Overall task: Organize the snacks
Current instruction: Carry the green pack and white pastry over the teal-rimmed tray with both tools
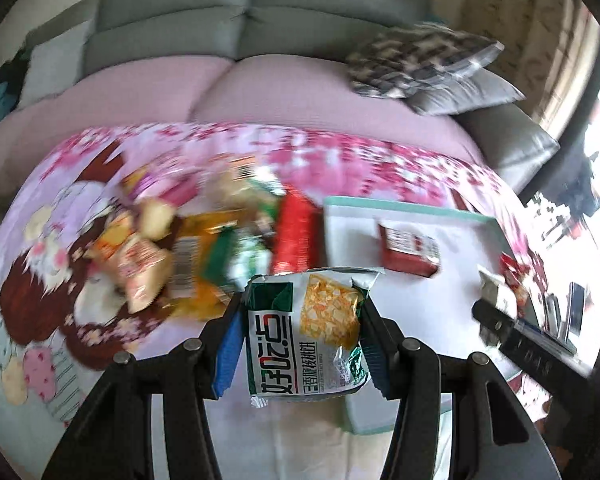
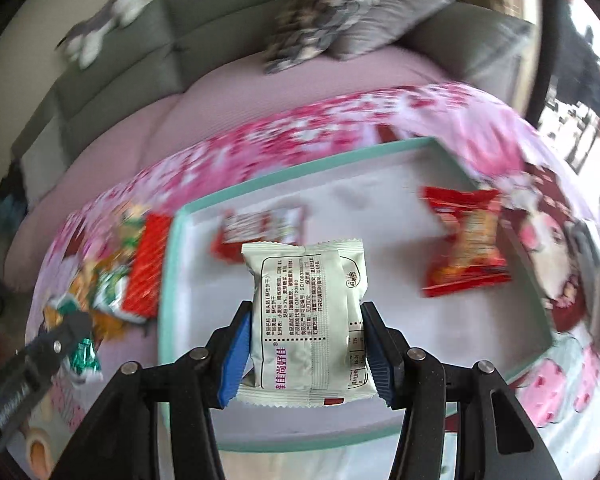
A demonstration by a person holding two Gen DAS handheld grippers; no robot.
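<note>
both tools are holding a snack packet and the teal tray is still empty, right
Not quite: the tray is not empty. The right wrist view shows a red packet and a red-and-white packet already lying in it. The rest holds: the left tool grips a green-and-white packet and the right tool grips a white packet.

The left tongs [image 1: 300,336] point steeply downward, black arms spreading toward the camera and blue pads [image 1: 230,350] at the tips. The pads press in on both sides of a green-and-white snack packet [image 1: 306,332], which hangs clamped between them. The right tongs [image 2: 306,340] tilt down at much the same slant, and their blue pads [image 2: 236,354] pinch a white biscuit packet [image 2: 310,320] by its side edges. In the right wrist view the left tongs show low at the left edge.
</note>
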